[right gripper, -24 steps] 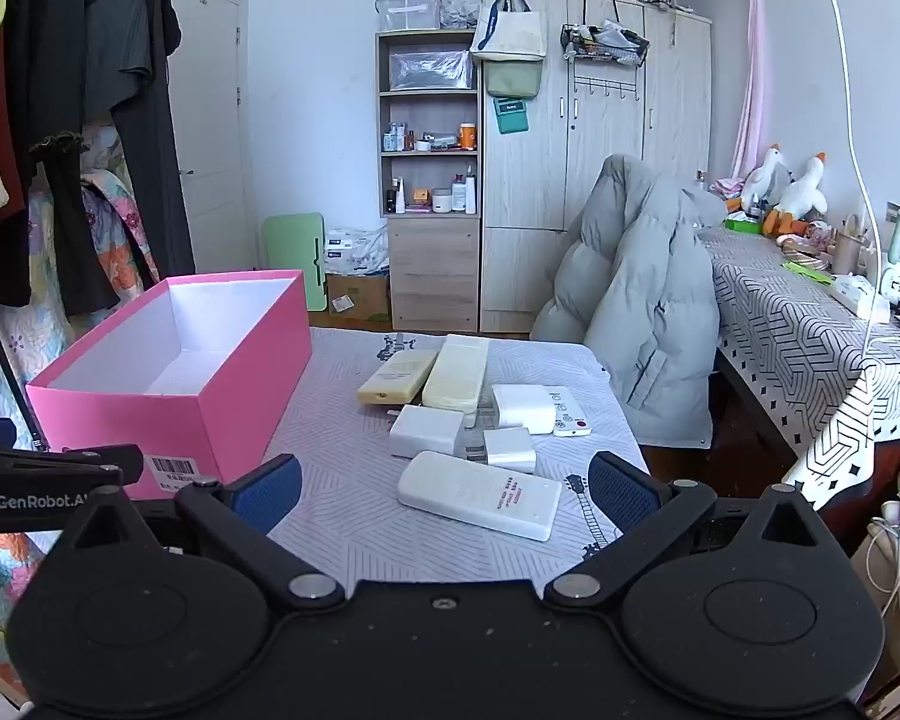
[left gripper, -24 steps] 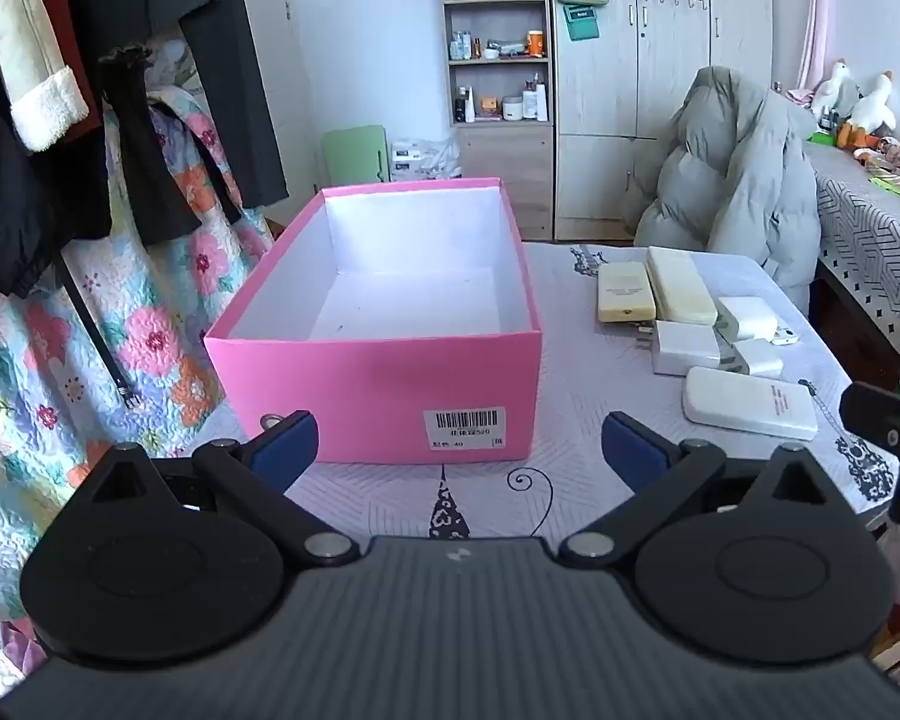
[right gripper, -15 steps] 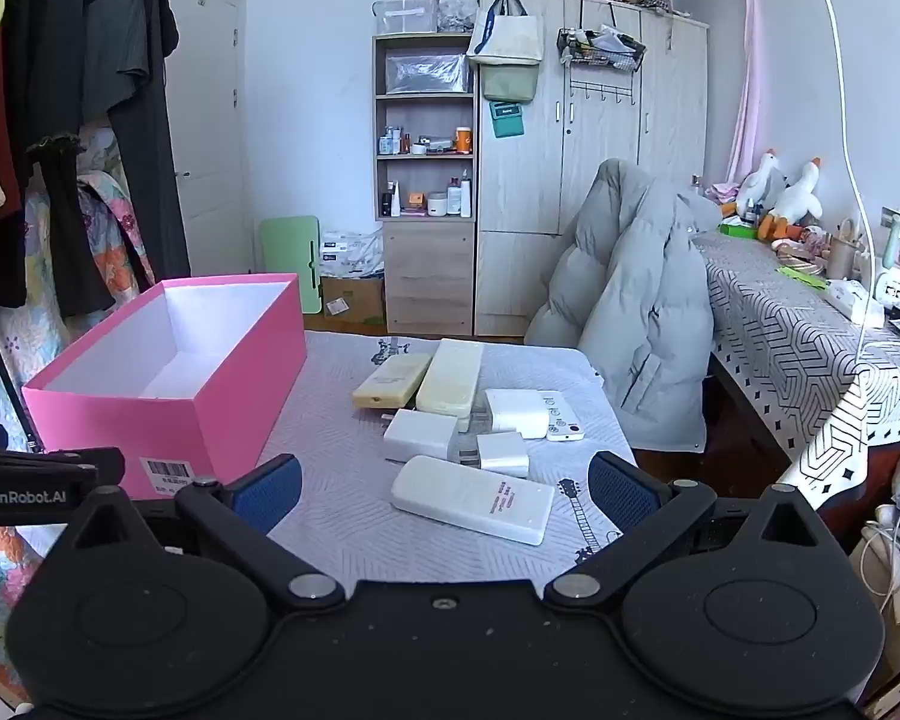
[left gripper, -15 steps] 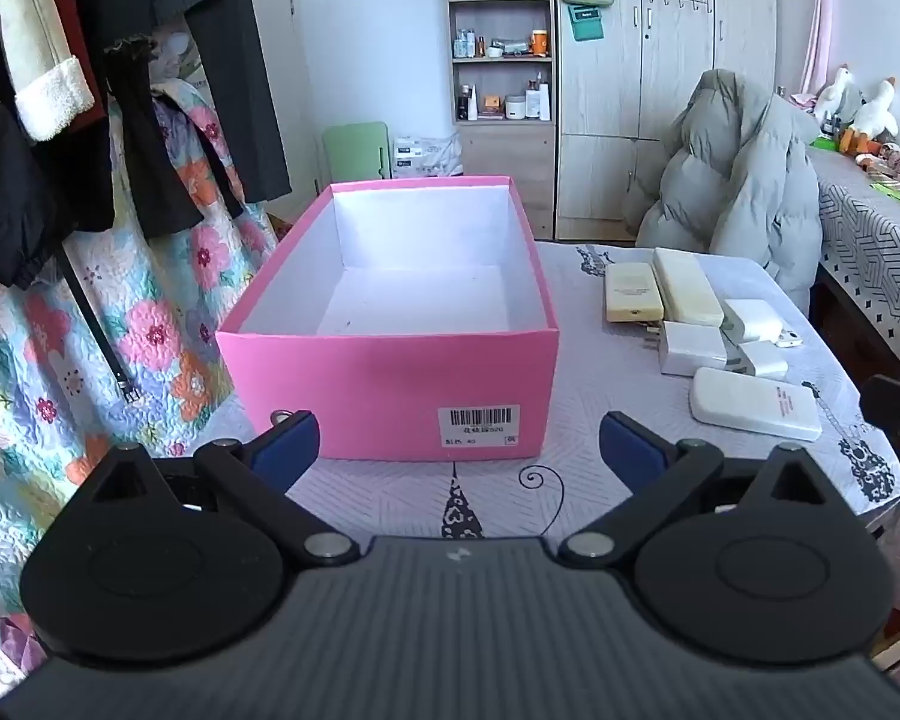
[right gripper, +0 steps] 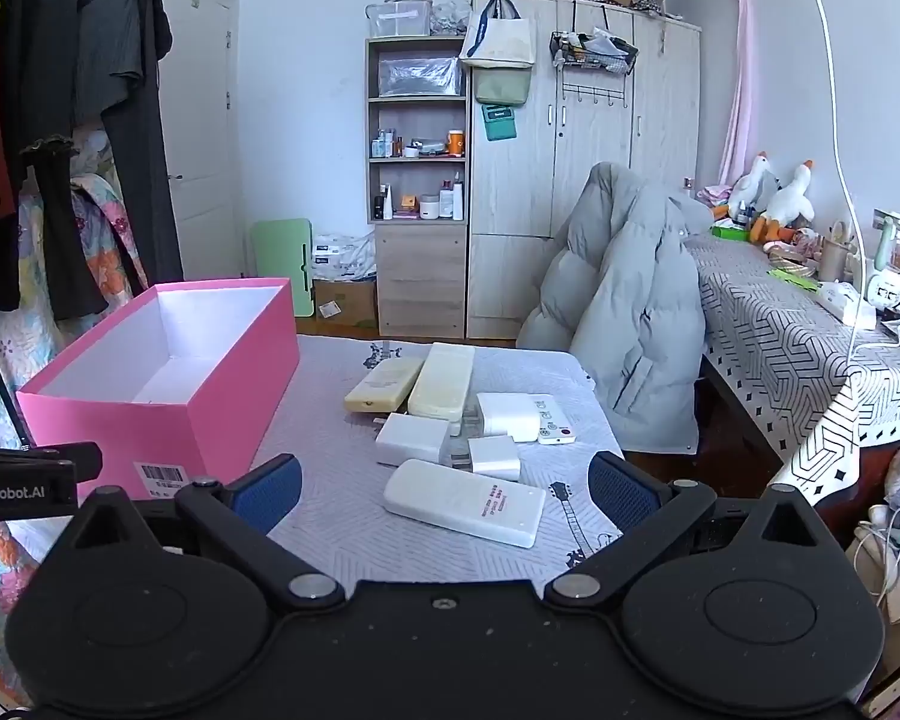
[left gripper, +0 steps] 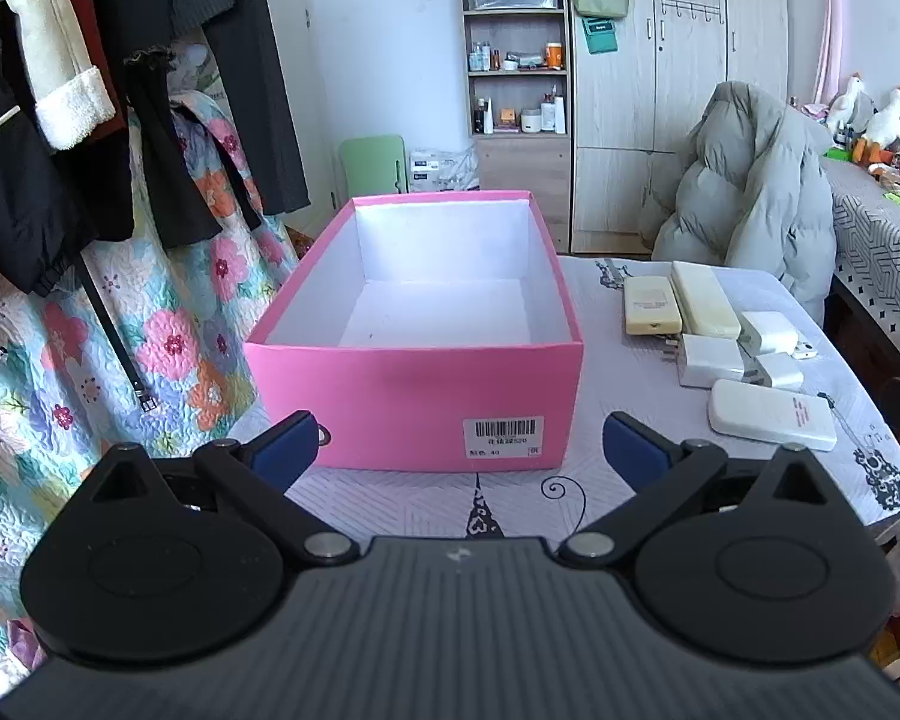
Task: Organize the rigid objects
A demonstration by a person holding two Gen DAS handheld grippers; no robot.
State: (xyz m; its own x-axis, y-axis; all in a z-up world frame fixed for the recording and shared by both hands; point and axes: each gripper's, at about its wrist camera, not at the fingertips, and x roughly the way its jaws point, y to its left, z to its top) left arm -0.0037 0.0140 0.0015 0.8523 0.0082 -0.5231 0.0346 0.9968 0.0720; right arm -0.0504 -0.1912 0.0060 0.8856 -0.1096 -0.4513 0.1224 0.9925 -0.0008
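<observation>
Left gripper [left gripper: 461, 445] wide open, empty, right gripper [right gripper: 445, 491] likewise

We read "GenRobot.AI" in white on the left gripper [right gripper: 27, 489] at the left edge; the pink box [left gripper: 414, 402] carries a barcode label [left gripper: 503, 437] showing "40", its other characters too small to read

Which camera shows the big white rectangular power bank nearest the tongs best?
The right wrist view: the big white rectangular power bank lies centred, whole, its red print visible, just beyond the open right tongs. The left wrist view shows it smaller, off near the right edge.
</observation>
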